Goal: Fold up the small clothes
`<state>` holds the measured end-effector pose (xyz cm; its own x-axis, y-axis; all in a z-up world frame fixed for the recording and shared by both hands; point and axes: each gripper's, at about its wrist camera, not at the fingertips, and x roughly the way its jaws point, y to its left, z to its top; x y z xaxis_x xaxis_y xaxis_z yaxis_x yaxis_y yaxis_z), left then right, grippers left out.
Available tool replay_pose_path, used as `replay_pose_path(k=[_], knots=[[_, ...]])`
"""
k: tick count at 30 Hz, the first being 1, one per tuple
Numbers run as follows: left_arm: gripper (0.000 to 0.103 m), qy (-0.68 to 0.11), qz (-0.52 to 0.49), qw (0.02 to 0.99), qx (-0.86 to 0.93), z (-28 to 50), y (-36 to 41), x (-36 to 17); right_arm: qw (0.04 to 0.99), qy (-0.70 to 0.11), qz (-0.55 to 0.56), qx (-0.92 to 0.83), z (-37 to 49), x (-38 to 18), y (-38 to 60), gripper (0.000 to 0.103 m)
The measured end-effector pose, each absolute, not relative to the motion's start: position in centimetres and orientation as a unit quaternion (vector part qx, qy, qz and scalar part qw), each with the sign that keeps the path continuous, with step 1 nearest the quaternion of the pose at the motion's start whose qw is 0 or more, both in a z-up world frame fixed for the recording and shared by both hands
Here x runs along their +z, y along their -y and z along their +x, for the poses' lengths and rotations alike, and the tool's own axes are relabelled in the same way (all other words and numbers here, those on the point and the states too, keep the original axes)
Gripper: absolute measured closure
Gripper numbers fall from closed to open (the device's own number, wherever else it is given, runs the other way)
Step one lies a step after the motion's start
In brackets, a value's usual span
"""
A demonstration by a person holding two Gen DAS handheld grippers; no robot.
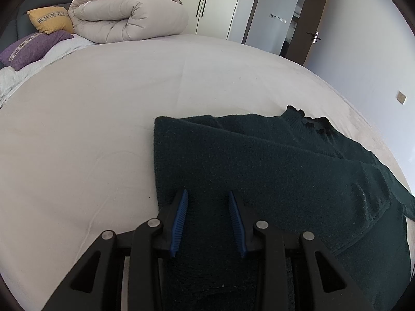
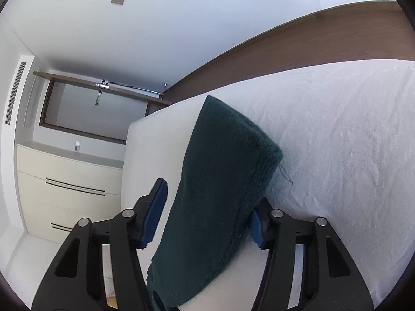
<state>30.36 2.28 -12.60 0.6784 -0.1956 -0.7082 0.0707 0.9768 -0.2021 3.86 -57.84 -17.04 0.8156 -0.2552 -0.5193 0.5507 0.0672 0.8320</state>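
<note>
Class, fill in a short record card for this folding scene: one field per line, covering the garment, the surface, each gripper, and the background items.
garment: dark green knit sweater, partly folded, frilled collar toward the far side
surface: bed with pale sheet
left gripper: jaws apart, over the sweater's near edge, not clamped
right gripper: jaws apart, a band of the sweater running between them
background: rolled beige duvet, yellow cushion, purple cushion, open door, cream drawers
</note>
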Motion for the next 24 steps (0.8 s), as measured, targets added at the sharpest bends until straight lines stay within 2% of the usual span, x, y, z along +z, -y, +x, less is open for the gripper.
replay_pose_path(k=[1, 2, 4, 5, 8, 10, 12, 15, 17, 20, 24], knots=[[0.068, -0.394, -0.081, 0.913, -0.074, 30.4, -2.3, -12.6, 0.722, -0.121, 0.62, -0.283, 3.9, -17.0, 58.2, 0.074], [0.068, -0.394, -0.082, 0.913, -0.074, 30.4, -2.3, -12.6, 0.722, -0.127, 0.616, -0.288, 4.3, -17.1, 58.1, 0.077], [0.068, -0.394, -0.082, 0.913, -0.075, 30.4, -2.3, -12.5, 0.724, -0.133, 0.611, -0.292, 5.2, -17.1, 58.0, 0.092], [0.068, -0.394, -0.081, 0.913, -0.074, 30.3, -2.3, -12.5, 0.726, -0.138, 0.604, -0.298, 5.6, -16.6, 57.7, 0.093], [0.067, -0.399, -0.069, 0.912, -0.068, 30.4, -1.9, -12.1, 0.758, -0.153, 0.565, -0.288, 8.0, -13.9, 55.7, 0.093], [0.059, -0.407, -0.058, 0.909, -0.067, 30.4, -1.4, -11.4, 0.794, -0.174, 0.518, -0.265, 10.8, -10.8, 53.4, 0.093], [0.041, -0.407, -0.057, 0.908, -0.082, 29.9, -1.1, -10.4, 0.838, -0.207, 0.455, -0.217, 15.2, -7.3, 48.8, 0.093], [0.029, -0.402, -0.13, 0.897, -0.128, 28.4, -0.1, -8.3, 0.896, -0.249, 0.341, -0.136, 21.3, -3.2, 38.0, 0.093], [0.026, -0.414, -0.171, 0.877, -0.174, 28.1, 1.4, -7.4, 0.918, -0.278, 0.272, -0.079, 24.5, -2.0, 30.2, 0.093], [0.026, -0.451, -0.237, 0.822, -0.254, 28.4, 4.1, -7.7, 0.929, -0.322, 0.182, -0.025, 28.1, -3.3, 19.5, 0.093], [0.026, -0.497, -0.315, 0.753, -0.295, 29.0, 6.9, -10.2, 0.922, -0.367, 0.126, 0.007, 31.0, -7.8, 9.6, 0.093]])
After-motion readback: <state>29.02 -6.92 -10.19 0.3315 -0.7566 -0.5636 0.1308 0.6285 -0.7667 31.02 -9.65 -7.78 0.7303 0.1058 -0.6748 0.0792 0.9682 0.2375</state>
